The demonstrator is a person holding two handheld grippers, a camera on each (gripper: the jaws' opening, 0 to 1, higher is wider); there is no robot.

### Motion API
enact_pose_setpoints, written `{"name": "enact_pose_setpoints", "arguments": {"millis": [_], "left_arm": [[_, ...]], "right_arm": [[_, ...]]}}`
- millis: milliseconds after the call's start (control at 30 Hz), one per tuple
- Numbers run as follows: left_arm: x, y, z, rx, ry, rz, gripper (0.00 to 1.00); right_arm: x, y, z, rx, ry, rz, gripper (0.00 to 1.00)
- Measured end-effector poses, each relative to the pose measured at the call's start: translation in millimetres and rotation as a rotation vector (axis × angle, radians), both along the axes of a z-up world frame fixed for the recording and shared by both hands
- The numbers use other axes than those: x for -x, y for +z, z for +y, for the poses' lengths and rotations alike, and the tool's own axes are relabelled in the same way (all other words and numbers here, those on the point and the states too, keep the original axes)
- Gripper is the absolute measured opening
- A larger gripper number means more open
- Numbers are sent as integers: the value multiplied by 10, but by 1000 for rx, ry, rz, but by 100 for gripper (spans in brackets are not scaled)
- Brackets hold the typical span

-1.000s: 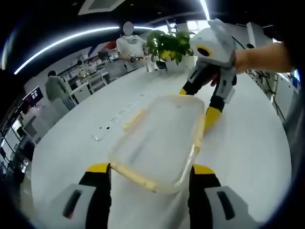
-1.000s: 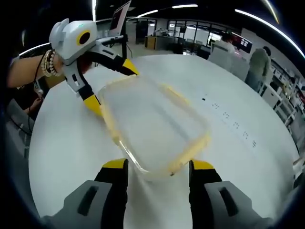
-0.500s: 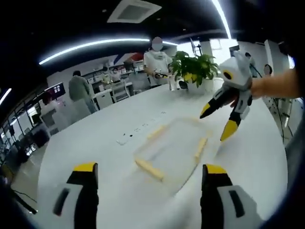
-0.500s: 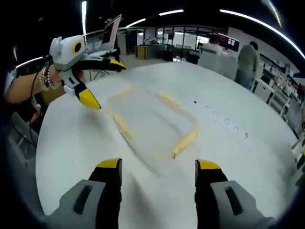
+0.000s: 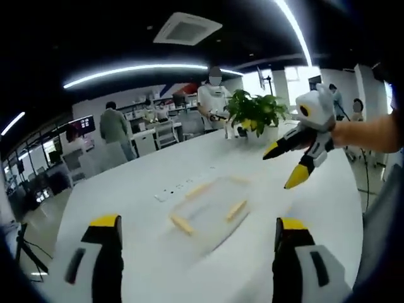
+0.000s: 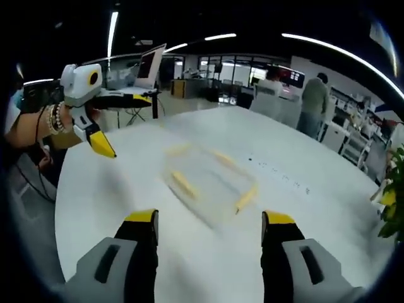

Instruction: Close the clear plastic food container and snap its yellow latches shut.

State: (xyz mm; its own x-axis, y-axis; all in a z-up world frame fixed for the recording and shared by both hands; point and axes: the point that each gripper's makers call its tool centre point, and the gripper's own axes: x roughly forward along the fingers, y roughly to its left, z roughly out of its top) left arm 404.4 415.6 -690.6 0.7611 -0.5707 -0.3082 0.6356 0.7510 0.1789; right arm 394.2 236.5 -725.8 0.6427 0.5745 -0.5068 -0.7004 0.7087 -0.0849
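The clear plastic food container (image 5: 208,211) lies flat on the white table (image 5: 158,265), its yellow latches (image 5: 182,223) folded along the sides. In the right gripper view the same container (image 6: 208,186) sits mid-table. My left gripper (image 5: 199,252) is open and well back from it, nothing between its jaws. My right gripper (image 6: 208,243) is open too, raised clear of the box. The right gripper (image 5: 291,165) comes into the left gripper view from the right, jaws apart, held by a hand. The left gripper (image 6: 104,123) appears at the left of the right gripper view, also apart.
A potted green plant (image 5: 252,112) stands at the table's far edge. Power sockets (image 5: 180,186) run along the tabletop beside the container. People stand by desks (image 5: 113,129) behind. A laptop (image 6: 148,66) sits past the table in the right gripper view.
Both grippers have pulled back and lifted away from the container, which they flanked closely a second ago. The box now lies alone, farther off in both views.
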Motion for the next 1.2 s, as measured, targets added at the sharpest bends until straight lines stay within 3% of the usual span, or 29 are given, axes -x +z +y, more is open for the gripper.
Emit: {"name": "enact_pose_setpoints", "arguments": {"millis": [267, 400, 533, 667, 767, 867, 1200], "left_arm": [[347, 119, 101, 18, 18, -11, 98], [504, 159, 226, -17, 42, -38, 97], [702, 263, 372, 15, 74, -59, 96], [962, 200, 604, -30, 114, -57, 95], [1132, 219, 748, 13, 151, -55, 95], [1275, 198, 888, 5, 183, -54, 93], [1707, 187, 1178, 19, 248, -52, 88]], "right_arm": [[333, 127, -104, -18, -31, -33, 64], [476, 119, -179, -12, -49, -40, 63], [664, 144, -195, -30, -66, -50, 63], [901, 234, -257, -15, -80, -84, 63], [1064, 329, -308, -60, -99, -96, 64], [1216, 361, -391, -75, -120, -105, 63], [1796, 131, -486, -31, -123, -54, 62]]}}
